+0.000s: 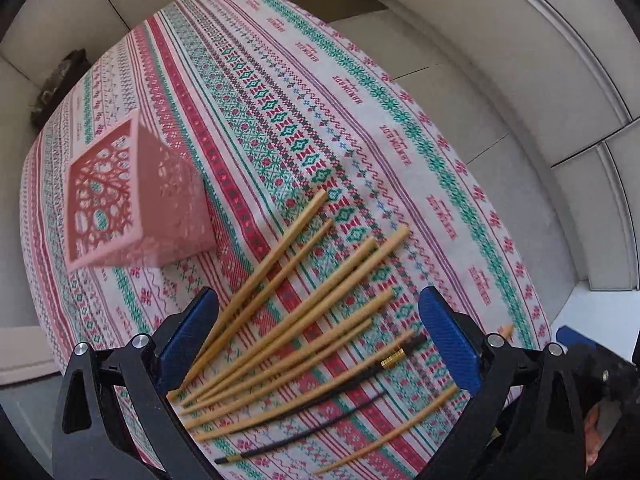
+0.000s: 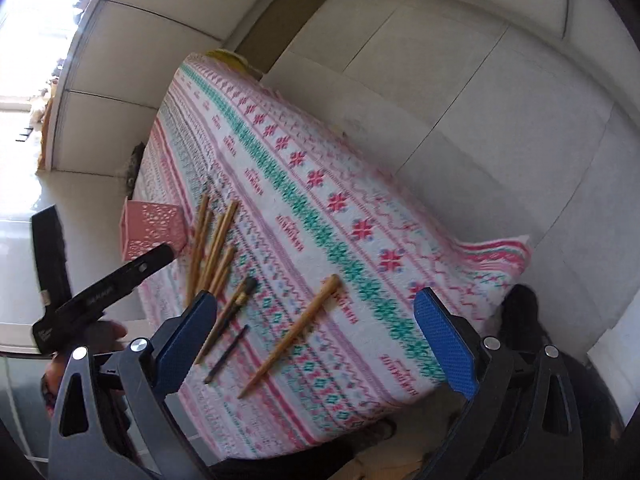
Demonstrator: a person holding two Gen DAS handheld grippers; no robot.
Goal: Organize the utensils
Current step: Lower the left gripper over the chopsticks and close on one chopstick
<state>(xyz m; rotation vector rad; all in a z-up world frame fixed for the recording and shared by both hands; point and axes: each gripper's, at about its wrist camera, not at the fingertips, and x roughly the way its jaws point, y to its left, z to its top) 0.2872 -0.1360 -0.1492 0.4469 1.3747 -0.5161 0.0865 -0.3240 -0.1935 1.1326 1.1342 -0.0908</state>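
Several wooden chopsticks are lying loose on the patterned tablecloth, fanning out with their thin tips gathering near our left gripper and their thick ends spreading toward one o'clock. We are holding that gripper low over the fan with its blue pads wide apart and nothing between them touching, so we judge we are lining up for a first pick. Two dark, thinner sticks are lying at about five o'clock from the wooden bunch, one carrying a small brass band; we are reading them as a different kind that will want sorting apart.

At ten o'clock from the fan, the pink perforated holder is standing upright on the cloth with its open top facing up, near the bunch but not touching it. We are taking it as the place the sticks belong, which is probably why it is sitting so close.

From the right wrist view, we are hovering our right gripper higher, also spread and empty, above a single wooden chopstick lying by itself toward the table's near edge, well apart from the main bunch. The pink holder is showing at ten o'clock there, just beside the bunch. We are judging the task barely begun: whether the holder has anything inside, we cannot tell.
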